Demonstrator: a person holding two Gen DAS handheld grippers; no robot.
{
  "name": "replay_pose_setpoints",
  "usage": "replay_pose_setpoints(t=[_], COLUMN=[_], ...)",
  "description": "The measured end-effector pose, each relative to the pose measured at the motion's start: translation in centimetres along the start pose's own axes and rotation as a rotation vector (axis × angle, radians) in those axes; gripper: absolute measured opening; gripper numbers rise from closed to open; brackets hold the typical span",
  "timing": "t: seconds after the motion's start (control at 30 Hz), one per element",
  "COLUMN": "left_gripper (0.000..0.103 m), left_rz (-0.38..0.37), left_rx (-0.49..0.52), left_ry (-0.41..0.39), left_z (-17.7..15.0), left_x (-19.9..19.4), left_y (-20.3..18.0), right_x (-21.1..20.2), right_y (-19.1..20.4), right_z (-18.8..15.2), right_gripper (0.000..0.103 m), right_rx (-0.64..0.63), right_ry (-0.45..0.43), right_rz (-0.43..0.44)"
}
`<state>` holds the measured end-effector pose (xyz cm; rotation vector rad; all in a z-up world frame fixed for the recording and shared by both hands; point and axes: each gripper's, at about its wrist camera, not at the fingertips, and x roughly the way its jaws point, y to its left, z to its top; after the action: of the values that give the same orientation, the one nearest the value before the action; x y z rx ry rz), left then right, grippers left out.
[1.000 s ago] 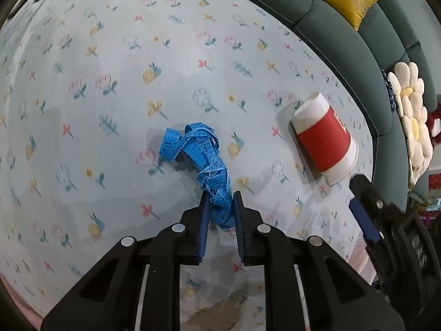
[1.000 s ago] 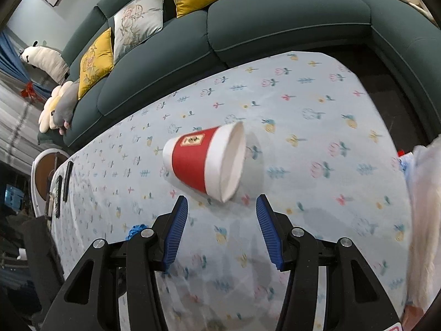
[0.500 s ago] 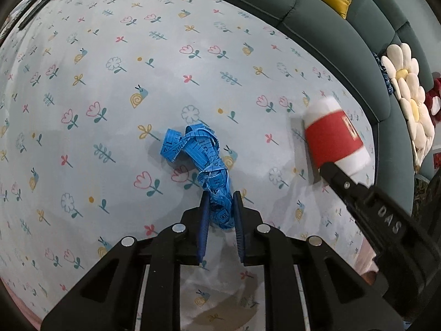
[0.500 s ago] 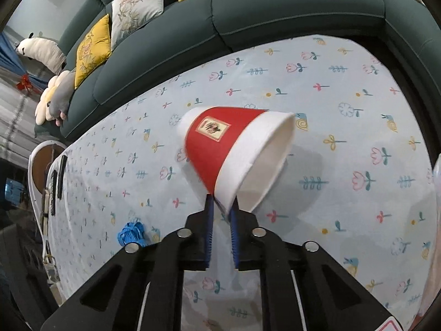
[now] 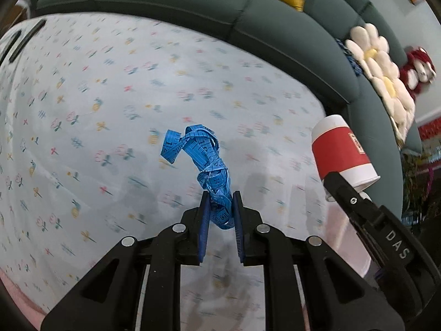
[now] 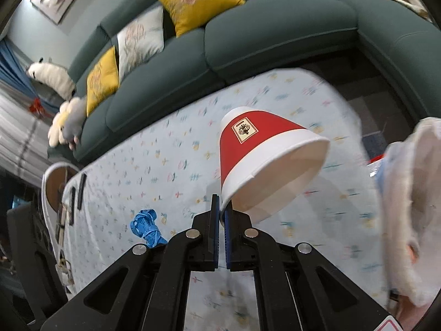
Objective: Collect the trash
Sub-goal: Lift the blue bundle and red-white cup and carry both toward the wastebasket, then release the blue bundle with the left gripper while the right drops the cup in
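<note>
cup (image 6: pixel 259 157): red and white paper cup, we see it held off the table at 12 o'clock of the right gripper (image 6: pixel 222 207), rim pinched, mouth toward 4 o'clock
right jaws: closed on the cup's rim
tape (image 5: pixel 205 165): crumpled blue measuring tape, we see it clamped at 12 o'clock of the left gripper (image 5: pixel 220 201), clear of the cloth
left jaws: gripping the tape's lower end
table (image 5: pixel 82 110): floral cloth beneath both
sofa (image 6: pixel 275 33): dark green, at 12 o'clock beyond the table, with yellow cushions (image 6: pixel 199 0)
</note>
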<state>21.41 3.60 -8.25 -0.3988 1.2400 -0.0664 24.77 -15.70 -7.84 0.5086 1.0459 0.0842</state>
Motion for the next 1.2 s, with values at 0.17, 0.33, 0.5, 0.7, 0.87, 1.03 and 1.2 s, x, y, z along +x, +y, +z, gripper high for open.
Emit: replay_pose_setpoints(t=[0.17, 0.33, 0.5, 0.7, 0.87, 1.03, 1.2], left_gripper=[0.016, 0.016, 0.016, 0.016, 0.016, 0.016, 0.032], left_rz=[-0.023, -0.062, -0.104, -0.171, -0.198, -0.216, -0.195], left_rx=[0.094, 0.213, 0.348, 0.478, 0.577, 0.606, 0.595], left_ry=[-0.028, -0.049, -0.054, -0.028, -0.023, -0.012, -0.021], left_z=[-1.5, -3.6, -6.0, -9.0, -10.8, -11.5, -11.8], left_x=[-1.6, -3.1, -3.7, -3.4, -3.0, -2.4, -2.0], left_y=[-5.1, -10.3, -15.3, -20.7, -24.5, -26.6, -27.2], right_x=[-5.1, -9.4, -13.3, -16.4, -18.0, -18.9, -18.9], right_y=[-3.0, -6.0, -10.7, -15.7, -19.3, -21.8, -22.9], right_z=[0.6, 0.5, -0.2, -1.5, -2.4, -3.1, -3.6], right_gripper=[0.004, 0.004, 0.004, 0.004, 0.004, 0.004, 0.004], right_rx=[0.024, 0.038, 0.092, 0.156, 0.204, 0.250, 0.267], right_ry=[-0.079, -0.140, -0.196, -0.234, -0.255, -0.267, -0.264], right_rz=[-0.008, -0.027, -0.054, -0.086, -0.108, -0.123, -0.127])
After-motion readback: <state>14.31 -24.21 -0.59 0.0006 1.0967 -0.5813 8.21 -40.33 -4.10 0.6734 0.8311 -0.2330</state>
